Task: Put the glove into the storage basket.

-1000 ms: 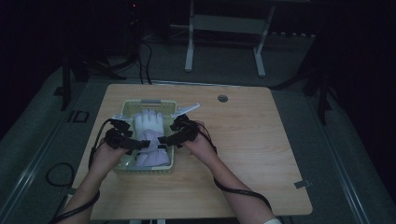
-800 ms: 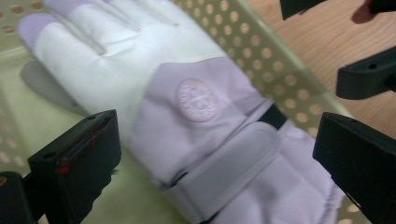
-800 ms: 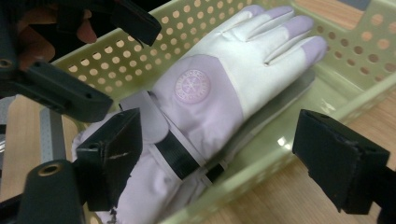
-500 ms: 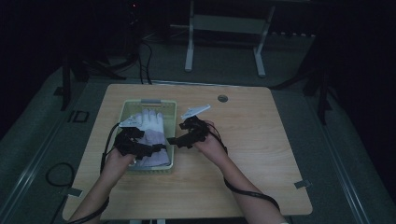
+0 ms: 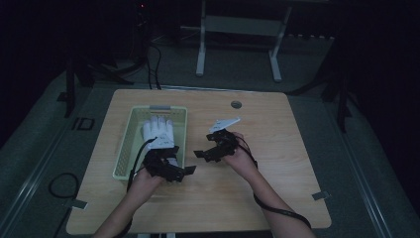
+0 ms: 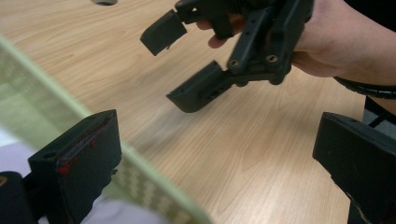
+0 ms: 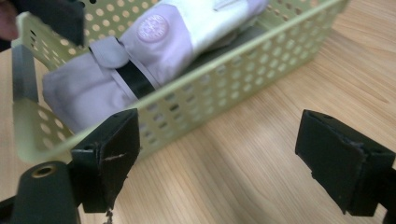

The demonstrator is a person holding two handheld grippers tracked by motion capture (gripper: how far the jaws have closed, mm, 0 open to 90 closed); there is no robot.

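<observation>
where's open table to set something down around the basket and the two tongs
Right half of the table is bare, from the right tongs out to the right edge. The near strip is broken by both forearms. The far strip beyond the basket is bare bar a small round hole. It's crowded where the left tongs sit at the basket's near corner; the glove fills the basket.

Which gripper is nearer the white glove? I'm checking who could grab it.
Left. The left gripper sits at the green basket's near corner, beside the white glove; the right gripper hangs over bare table, outside the basket.
</observation>
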